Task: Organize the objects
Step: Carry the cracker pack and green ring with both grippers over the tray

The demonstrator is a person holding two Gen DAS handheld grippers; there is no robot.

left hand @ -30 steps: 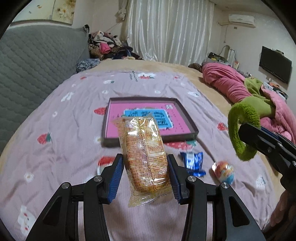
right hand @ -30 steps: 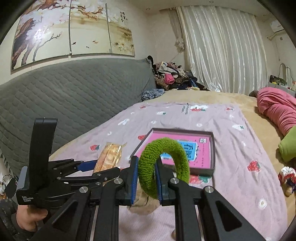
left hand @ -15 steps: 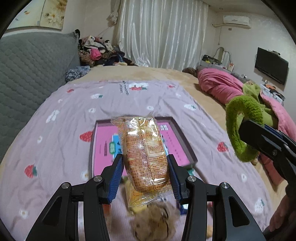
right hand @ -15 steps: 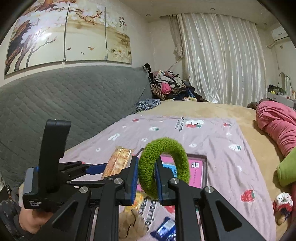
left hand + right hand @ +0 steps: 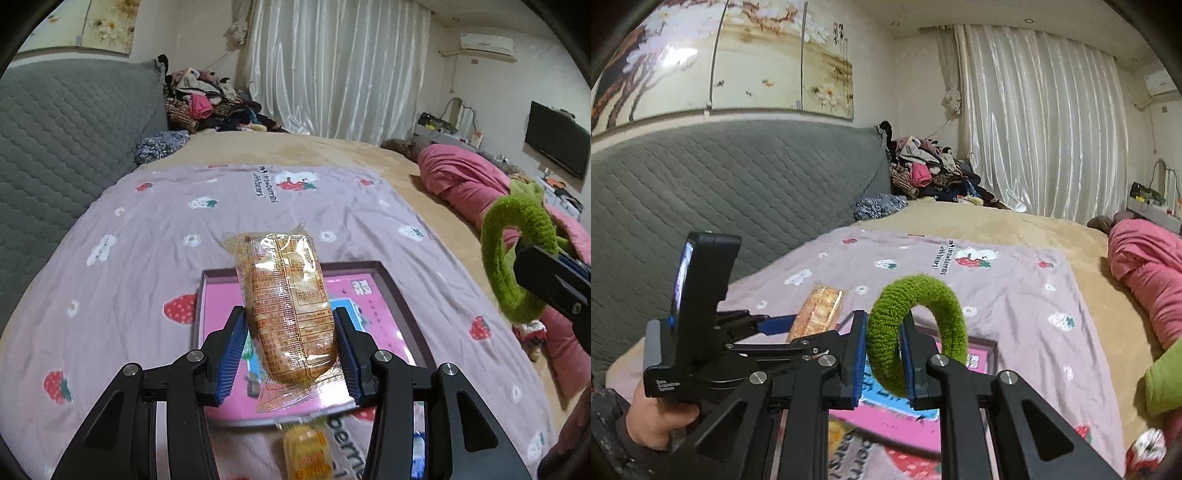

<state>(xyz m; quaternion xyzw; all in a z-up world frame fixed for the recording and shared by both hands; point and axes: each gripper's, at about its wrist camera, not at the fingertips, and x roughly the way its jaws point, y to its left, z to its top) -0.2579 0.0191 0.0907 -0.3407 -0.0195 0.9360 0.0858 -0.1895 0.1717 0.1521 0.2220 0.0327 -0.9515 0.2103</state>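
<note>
From the left wrist camera, the left gripper is clamped on a wrapped snack packet, its blue pads pressing the packet's two long sides, so the packet's long axis runs straight out along the fingers and away from the camera. Directly beneath and ahead of it lies the pink tray on the strawberry-print blanket, and the packet hangs over the tray's inner floor rather than beside it; as a judgement, the next move is a short drop and release into the tray, and the left hand looks the better placed to go first. This view also catches, at its right edge, the green fuzzy ring carried off to the side of the tray, and a yellow wrapped item lying on the blanket near the tray's near rim, blurred and half hidden. From the right wrist camera, the right gripper is closed tight on the ring's lower left arc, the ring standing upright with its hole facing the camera. Here the tray shows only in part behind the fingers, so whether the ring is over it or just short of its edge is hard to tell. This view alone shows the person's hand gripping the left tool's handle, with the packet seen edge-on to the left of the ring.
</note>
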